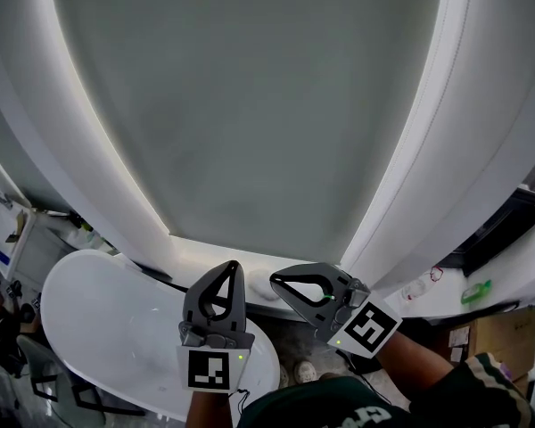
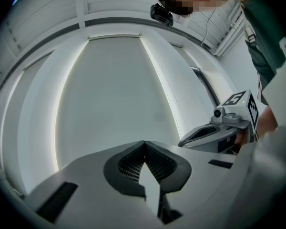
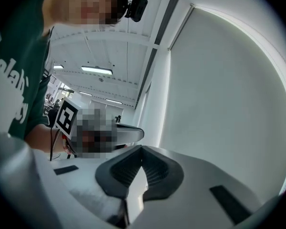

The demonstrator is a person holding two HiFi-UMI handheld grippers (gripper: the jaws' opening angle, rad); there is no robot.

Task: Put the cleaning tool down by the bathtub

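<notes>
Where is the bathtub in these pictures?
In the head view the white bathtub lies at the lower left, below the big grey wall panel. The left gripper shows against its right end.

Bathtub [image 1: 89, 328] lies left of the cardboard box [image 1: 497, 335].

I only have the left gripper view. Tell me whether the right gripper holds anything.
Observer: The right gripper is shut and empty. In its own view the fingers meet with nothing between them.
Operator: Now give me the bathtub's place. I see only a pale wall panel ahead.
Observer: In the head view the white bathtub lies at the picture's lower left, partly hidden by the left gripper.
</notes>
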